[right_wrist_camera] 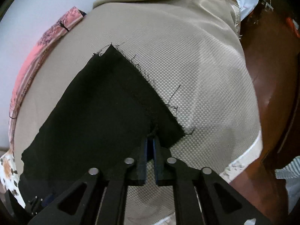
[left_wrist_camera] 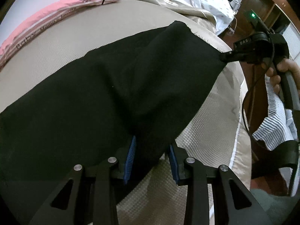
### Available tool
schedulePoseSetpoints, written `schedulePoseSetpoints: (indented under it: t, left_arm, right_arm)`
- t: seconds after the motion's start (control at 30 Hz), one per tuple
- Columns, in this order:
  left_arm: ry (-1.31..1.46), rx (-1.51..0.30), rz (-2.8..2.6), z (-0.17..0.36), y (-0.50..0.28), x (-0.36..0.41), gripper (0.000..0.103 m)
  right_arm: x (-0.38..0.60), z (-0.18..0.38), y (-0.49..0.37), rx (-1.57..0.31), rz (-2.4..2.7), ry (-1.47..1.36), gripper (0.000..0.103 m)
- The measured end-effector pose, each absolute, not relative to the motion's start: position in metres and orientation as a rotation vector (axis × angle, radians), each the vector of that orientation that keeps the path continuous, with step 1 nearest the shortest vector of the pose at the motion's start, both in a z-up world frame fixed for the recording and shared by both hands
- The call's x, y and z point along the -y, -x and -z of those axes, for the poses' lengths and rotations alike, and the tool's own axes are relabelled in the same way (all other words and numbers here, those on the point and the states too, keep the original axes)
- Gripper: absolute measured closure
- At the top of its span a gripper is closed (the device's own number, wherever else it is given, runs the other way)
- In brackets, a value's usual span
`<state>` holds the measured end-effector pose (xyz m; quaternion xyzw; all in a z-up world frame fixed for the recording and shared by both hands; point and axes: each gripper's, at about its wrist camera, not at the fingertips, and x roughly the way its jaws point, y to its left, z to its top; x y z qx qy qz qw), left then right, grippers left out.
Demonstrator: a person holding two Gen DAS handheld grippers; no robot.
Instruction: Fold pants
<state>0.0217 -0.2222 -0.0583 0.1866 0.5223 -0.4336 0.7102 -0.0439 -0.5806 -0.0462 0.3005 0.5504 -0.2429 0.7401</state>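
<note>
- Black cloth sits between the blue pads of the left tool (left_wrist_camera: 152,141). The tool is clenched on a thick bunch of the pants (left_wrist_camera: 112,93) at their near edge.
- The right tool (right_wrist_camera: 151,139) pinches the pants too. Only its very tips bite, right at a frayed end with loose threads. Further back there is a thin gap between its pads.
- From the left view, the cloth is pulled to a point where the right tool grips it. A hand (left_wrist_camera: 281,71) holds that tool's handle off to the side.
- The pants lie spread across the tan bed (right_wrist_camera: 187,56). They reach from the frayed end back past the left tool. Their far edge lies flat, and the near edge is lifted a little by the two tools.
- A pink blanket (left_wrist_camera: 56,13) lies along the far side of the bed, well apart from the pants.
- I think this is the start of a fold. Both tools have the near edge, and the cloth has not yet gone over itself.
- Next, both tools should lift together and carry that edge over to the far edge.
- They should stay level with each other, so the cloth does not twist.
- The right grip is small, so a hard tug could make the end slip out.
</note>
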Motion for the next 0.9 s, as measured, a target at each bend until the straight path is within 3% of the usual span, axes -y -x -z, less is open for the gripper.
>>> schedulePoseSetpoints:
  t: [0.33,0.63,0.87,0.9]
  left_arm:
    - [-0.338,-1.187,1.035,0.032,-0.033,0.195,0.067]
    - [-0.202,-1.171,0.941,0.028,-0.068,0.186,0.065]
    - [-0.163,-1.211,0.834,0.047,-0.093,0.179,0.065]
    - [-0.163,-1.217,0.824,0.050,-0.095,0.180,0.065]
  right_arm:
    - [0.602,0.004,-0.033,-1.096,0.275,-0.618,0.078]
    - [0.615,0.039,-0.132,-1.271,0.130,-0.534,0.076]
    - [0.605,0.051,-0.143,-1.321,0.041,-0.484,0.076]
    - [0.605,0.051,-0.144,-1.317,0.030,-0.478,0.080]
